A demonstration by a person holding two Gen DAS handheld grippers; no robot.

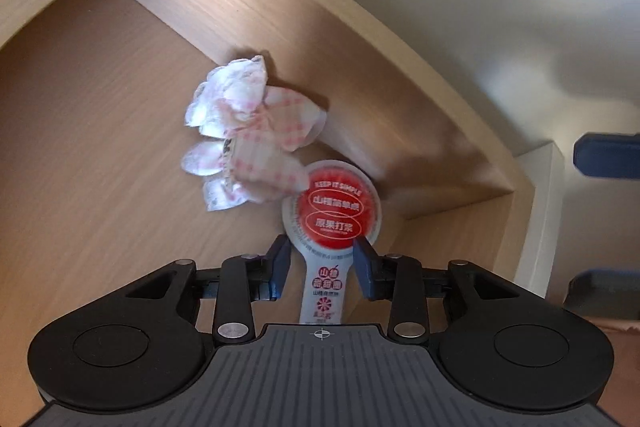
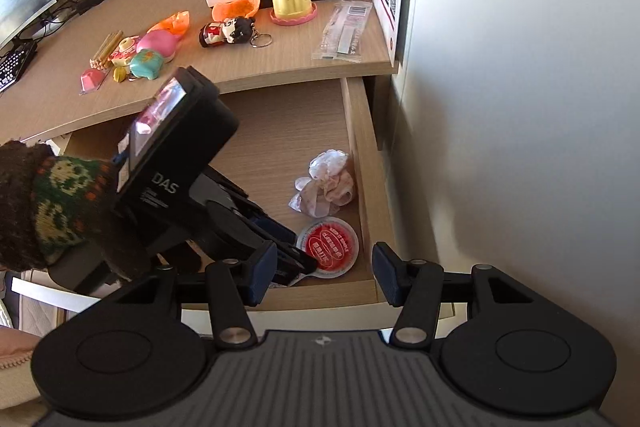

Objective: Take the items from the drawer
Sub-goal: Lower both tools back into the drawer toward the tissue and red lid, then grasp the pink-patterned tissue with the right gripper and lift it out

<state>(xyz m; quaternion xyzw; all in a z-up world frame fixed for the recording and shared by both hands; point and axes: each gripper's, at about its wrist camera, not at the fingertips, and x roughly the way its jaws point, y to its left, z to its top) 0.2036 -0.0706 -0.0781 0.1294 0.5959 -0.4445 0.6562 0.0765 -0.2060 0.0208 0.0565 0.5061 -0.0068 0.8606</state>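
Snack cup (image 1: 332,211) with red foil lid, light and crushable, sits low-centre in the drawer (image 2: 362,155) between the left tongs (image 1: 322,267), parted and not yet gripping its rim, right tongs (image 2: 324,277) empty, crumpled wrapper (image 1: 244,131) beyond.

The light wood-grain drawer (image 1: 100,131) looks like matt laminate, smooth. The round red-and-white plastic snack pack (image 1: 332,215) has a glossy film lid. The crumpled pink-checked wrapper (image 1: 248,143) is shiny, crinkly plastic. Gripper bodies are matt black plastic with small metal pins, and the knitted sleeve (image 2: 52,207) looks rough and woolly.
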